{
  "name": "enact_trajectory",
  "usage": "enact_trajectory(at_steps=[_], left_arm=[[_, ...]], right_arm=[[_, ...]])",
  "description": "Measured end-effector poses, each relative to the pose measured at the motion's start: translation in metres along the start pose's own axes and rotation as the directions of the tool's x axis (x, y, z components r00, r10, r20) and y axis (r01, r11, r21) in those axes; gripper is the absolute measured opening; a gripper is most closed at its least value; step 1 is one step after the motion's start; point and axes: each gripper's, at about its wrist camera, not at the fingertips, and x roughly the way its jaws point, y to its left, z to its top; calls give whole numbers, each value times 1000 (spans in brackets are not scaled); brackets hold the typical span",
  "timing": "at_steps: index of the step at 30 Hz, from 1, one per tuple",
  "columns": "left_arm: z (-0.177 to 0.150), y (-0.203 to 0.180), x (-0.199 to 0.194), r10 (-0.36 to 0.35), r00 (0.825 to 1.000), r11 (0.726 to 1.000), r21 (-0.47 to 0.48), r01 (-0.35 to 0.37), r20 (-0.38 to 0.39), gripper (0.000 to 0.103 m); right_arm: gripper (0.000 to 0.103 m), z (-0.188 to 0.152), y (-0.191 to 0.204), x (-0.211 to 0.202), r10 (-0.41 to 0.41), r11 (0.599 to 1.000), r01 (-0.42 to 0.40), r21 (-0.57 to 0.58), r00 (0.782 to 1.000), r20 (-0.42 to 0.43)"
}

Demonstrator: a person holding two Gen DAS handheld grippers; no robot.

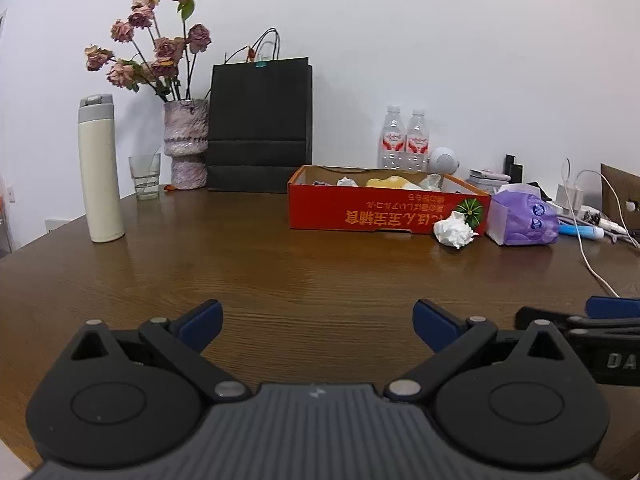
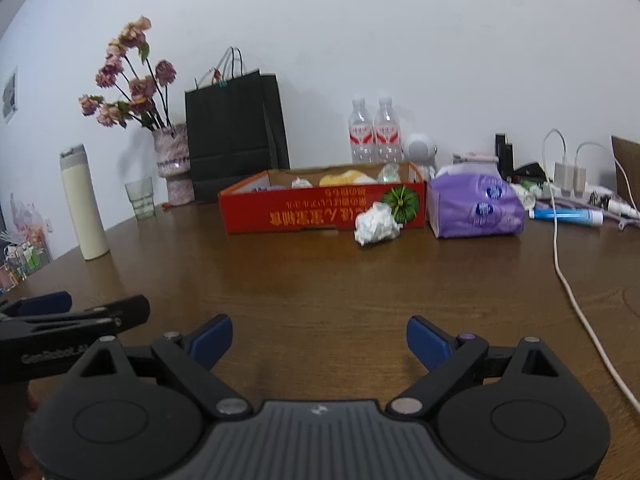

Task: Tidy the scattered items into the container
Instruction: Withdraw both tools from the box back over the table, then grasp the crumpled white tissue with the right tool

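Note:
A red cardboard box (image 1: 384,212) (image 2: 320,210) stands at the back of the wooden table and holds a yellow item and several crumpled wrappers. A crumpled white paper ball (image 1: 455,231) (image 2: 376,223) lies on the table, touching the box's front right corner. A purple tissue pack (image 1: 522,216) (image 2: 476,208) lies right of the box. My left gripper (image 1: 318,326) is open and empty, low over the near table. My right gripper (image 2: 320,340) is open and empty beside it, well short of the paper ball.
A cream thermos (image 1: 99,168), a glass (image 1: 145,176), a vase of dried roses (image 1: 186,142) and a black paper bag (image 1: 260,124) stand at the back left. Two water bottles (image 1: 404,140), chargers, a white cable (image 2: 568,280) and a blue tube (image 2: 566,215) are at the right.

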Motion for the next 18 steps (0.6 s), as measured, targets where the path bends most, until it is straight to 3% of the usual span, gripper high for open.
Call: enact_trajectory(at_steps=[18], left_arm=[[7, 7, 13, -2, 998, 1000, -2, 2, -64, 103]], right_arm=[[94, 1, -1, 13, -14, 999, 15, 34, 999, -50]])
